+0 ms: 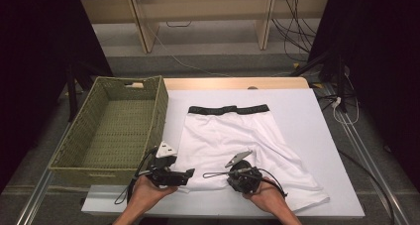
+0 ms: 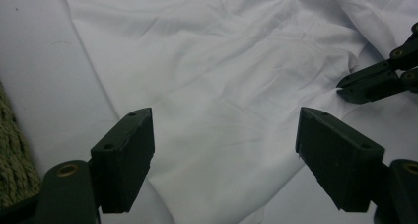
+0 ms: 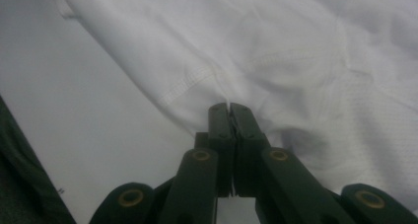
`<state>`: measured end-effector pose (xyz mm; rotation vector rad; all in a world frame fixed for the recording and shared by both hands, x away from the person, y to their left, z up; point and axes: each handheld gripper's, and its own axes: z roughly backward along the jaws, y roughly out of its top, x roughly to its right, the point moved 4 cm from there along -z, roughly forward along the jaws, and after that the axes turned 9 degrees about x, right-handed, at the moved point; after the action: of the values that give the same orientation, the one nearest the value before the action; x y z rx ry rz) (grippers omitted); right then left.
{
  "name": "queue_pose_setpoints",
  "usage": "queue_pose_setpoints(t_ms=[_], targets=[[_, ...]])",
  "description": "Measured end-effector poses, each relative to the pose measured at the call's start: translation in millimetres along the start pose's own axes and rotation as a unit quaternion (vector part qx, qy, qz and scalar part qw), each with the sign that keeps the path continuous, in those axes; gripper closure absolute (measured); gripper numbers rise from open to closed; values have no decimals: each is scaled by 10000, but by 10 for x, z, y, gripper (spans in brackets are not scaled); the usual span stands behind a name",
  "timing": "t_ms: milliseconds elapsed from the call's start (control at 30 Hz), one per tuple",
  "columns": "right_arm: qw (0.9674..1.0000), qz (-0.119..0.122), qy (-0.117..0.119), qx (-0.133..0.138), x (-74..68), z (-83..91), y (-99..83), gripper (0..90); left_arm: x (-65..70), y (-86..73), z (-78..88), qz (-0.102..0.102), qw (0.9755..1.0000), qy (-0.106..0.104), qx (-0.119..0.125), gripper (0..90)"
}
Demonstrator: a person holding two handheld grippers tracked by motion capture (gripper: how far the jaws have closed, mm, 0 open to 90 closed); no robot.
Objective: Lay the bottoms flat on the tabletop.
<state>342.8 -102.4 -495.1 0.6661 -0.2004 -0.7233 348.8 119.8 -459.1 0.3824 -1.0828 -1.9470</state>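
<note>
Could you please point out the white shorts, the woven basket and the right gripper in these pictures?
white shorts (image 1: pixel 225 136): high view, on the middle of the fabric.
woven basket (image 1: pixel 159 108): high view, on its right wall.
right gripper (image 3: pixel 229 108): right gripper view, at the tips of its closed jaws.

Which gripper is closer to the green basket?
Left. The left gripper sits just beside the basket's near right corner, over the edge of the white shorts. The right gripper is farther right, jaws shut at the shorts' hem.
</note>
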Motion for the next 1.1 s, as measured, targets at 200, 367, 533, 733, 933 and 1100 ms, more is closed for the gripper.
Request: queue_pose_setpoints(t_ms=[200,367,533,733,933,1100], targets=[[9945,-719,-187,738,325,180,330,894,2,15,5,95,9999,-36,82,227],[9913,-973,-479,745,556,-60,558,891,5,6,-7,66,10000,-42,61,229],[9928,-768,-826,413,604,-378,591,888,17,10,-2,42,9999,-76,71,235],[9929,-862,-630,519,617,-305,598,652,44,5,-6,-4,9999,-110,59,238],[9928,-702,-383,888,455,154,539,495,21,16,11,39,9999,-76,106,238],[9964,-602,-144,577,294,134,314,532,27,15,6,26,9999,-74,99,237]])
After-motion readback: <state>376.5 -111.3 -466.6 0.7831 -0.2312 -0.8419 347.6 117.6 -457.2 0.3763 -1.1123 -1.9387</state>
